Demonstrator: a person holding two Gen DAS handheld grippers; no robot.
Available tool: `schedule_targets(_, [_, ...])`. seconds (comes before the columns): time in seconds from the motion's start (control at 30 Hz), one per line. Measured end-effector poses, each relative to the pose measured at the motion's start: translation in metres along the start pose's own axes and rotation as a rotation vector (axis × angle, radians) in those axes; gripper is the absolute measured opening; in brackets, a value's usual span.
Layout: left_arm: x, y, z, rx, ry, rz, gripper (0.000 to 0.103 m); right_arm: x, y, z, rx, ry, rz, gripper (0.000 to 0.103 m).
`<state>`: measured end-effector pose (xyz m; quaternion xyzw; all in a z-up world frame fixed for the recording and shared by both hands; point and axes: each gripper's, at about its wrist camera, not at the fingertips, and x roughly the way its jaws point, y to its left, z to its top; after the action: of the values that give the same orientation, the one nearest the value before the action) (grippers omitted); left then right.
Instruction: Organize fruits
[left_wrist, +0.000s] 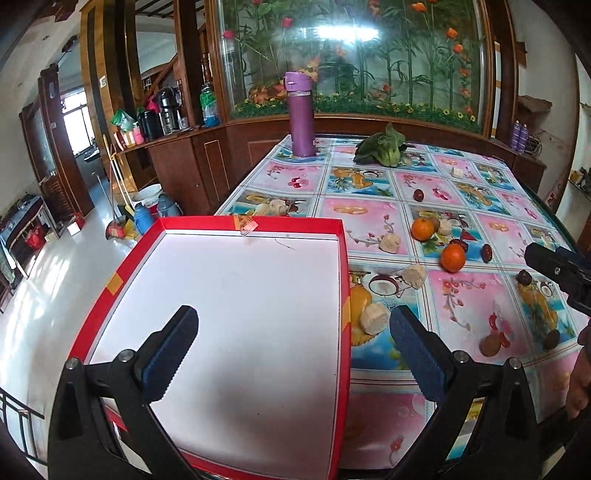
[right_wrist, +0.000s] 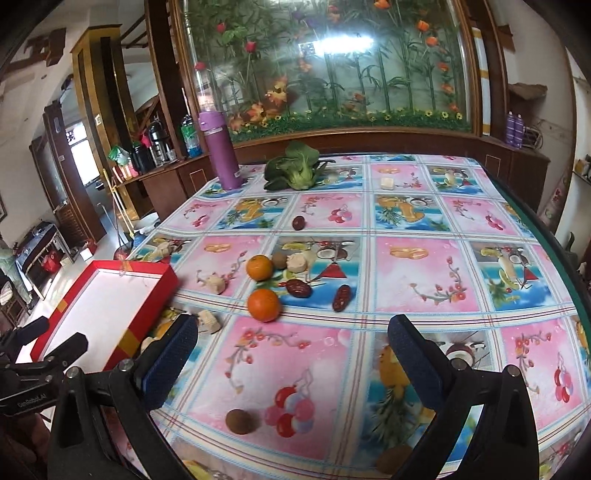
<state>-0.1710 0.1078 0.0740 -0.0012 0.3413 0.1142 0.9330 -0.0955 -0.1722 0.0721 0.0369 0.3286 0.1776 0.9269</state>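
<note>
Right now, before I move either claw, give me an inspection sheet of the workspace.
Surface: table under a fruit-print cloth, flat.
Job's things: red box at the table's left edge, nothing inside; two oranges, dark red dates, brown kiwis loose on the cloth.
Clutter: pale lumpy pieces, leafy greens, purple flask.
Claws: left claw open over the box; right claw open over bare cloth, holding nothing.
Cables: nothing seen.
Surroundings: glass flower panel, wooden cabinets, counter with bottles and pots.
</note>
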Motion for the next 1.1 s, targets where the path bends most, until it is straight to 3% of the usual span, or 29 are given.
schedule_targets(0.33, [-0.005,-0.003,0.003,0.004,-0.005,-0.019,0.103,0.001,0.011,0.0,-0.019,0.008,0.01,0.102])
schedule_targets(0.57, [0.006,-0.012,0.02,0.034,0.007,-0.01,0.103,0.026,0.017,0.009,-0.047,0.048,0.004,0.102])
schedule_targets(0.8, [0.042,-0.022,0.056,0.143,0.033,0.091,0.103,0.074,0.021,0.019,-0.059,0.153,0.02,0.102])
schedule_targets(1.1, [0.072,-0.033,0.08,0.2,0.07,0.045,0.103,0.112,0.017,0.015,-0.043,0.308,0.082,0.052])
